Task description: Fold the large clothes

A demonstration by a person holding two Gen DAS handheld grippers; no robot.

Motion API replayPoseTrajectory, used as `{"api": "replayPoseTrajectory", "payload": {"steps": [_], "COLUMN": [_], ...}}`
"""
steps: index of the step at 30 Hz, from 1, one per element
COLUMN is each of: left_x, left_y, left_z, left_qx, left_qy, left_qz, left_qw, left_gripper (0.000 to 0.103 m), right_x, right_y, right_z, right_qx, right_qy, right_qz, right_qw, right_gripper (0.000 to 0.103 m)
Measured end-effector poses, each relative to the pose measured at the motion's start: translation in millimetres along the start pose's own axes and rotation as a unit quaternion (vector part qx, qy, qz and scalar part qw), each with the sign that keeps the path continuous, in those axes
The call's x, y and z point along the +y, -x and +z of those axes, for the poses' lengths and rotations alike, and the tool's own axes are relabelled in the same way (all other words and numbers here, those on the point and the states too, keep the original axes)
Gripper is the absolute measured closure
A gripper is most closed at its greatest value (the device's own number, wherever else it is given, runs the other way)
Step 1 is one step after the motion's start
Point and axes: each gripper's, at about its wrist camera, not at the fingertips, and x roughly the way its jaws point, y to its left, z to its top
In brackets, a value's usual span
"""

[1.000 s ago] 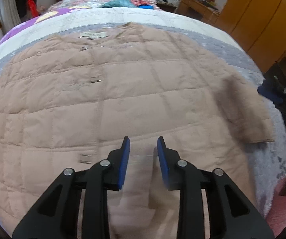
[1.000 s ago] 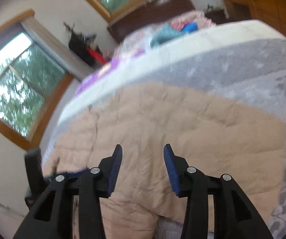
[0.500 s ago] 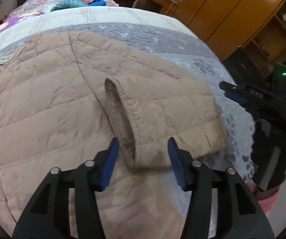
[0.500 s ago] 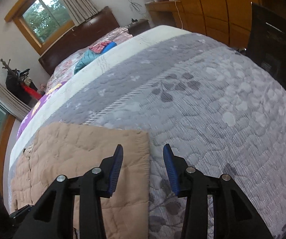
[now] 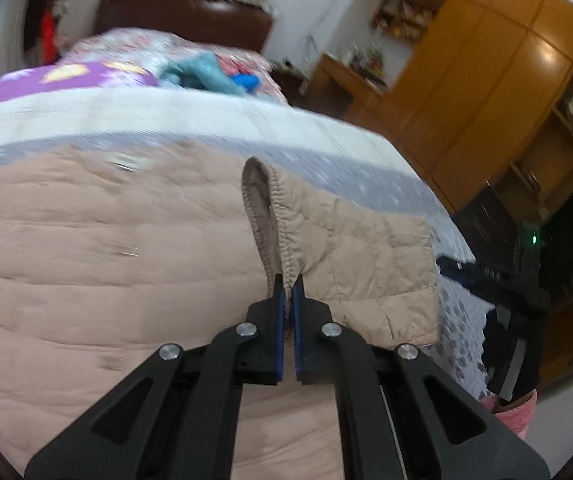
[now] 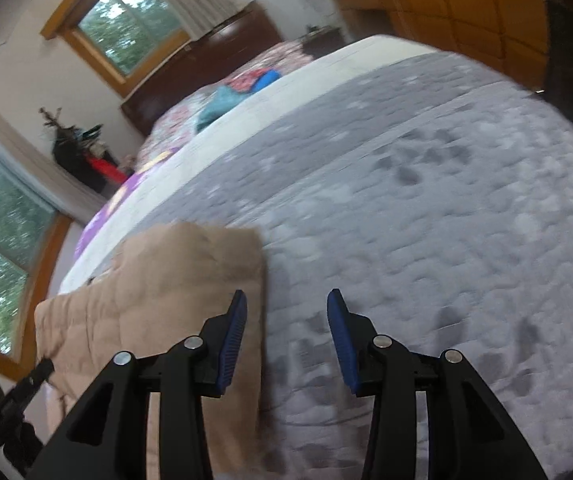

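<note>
Right at the tips of the left gripper (image 5: 287, 286), the sleeve cuff (image 5: 264, 208) of the tan quilted jacket (image 5: 98, 264) is pinched tight, the blue pads clamped shut on the gathered hem. From that pinch the sleeve (image 5: 366, 264) runs up and away to the right, lifted in a loop, while the jacket body spreads flat to the left of the claw. That is the relation that counts: the body lies leftward, so the fold looks set to carry the sleeve across that way.

Over on the other side, the right gripper (image 6: 286, 336) hovers with jaws wide apart and nothing between them, its left pad just over the jacket's edge (image 6: 190, 280), its right pad above bare grey quilted bedspread (image 6: 426, 220).

Beyond, a dark headboard (image 5: 182, 20), windows (image 6: 126, 20) and orange wooden wardrobes (image 5: 486, 80) frame the room. Motion blur softens both views.
</note>
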Motion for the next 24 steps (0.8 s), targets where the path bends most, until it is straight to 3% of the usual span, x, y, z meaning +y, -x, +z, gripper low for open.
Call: {"api": "replayPoseTrajectory", "payload": {"steps": [7, 13, 18, 22, 24], "left_x": [64.2, 117.6, 158.5, 191.7, 198.7], "left_y": [51.5, 55.1, 41.0, 9.2, -1.0], "left_z": [6.5, 7.5, -4.7, -20.4, -26.5], "left_qx": [-0.046, -0.027, -0.002, 0.042, 0.046], "left_qy": [0.033, 0.072, 0.098, 0.127, 0.128], "left_qz": [0.060, 0.100, 0.129, 0.137, 0.133], "left_qw": [0.9965, 0.9920, 0.9868, 0.9816, 0.9818], "left_gripper": [0.101, 0.101, 0.101, 0.100, 0.098], "right_x": [45.1, 84.5, 95.0, 91.8, 95.1], "right_y": [-28.4, -55.1, -76.7, -85.5, -84.8], "right_z": [-18.1, -42.3, -55.8, -61.7, -64.7], "right_qx": [0.057, 0.104, 0.122, 0.125, 0.122], "right_qy": [0.046, 0.090, 0.110, 0.113, 0.124], "right_qz": [0.075, 0.090, 0.045, 0.041, 0.033], "right_qw": [0.995, 0.986, 0.985, 0.985, 0.984], "right_gripper": [0.060, 0.060, 0.060, 0.060, 0.060]}}
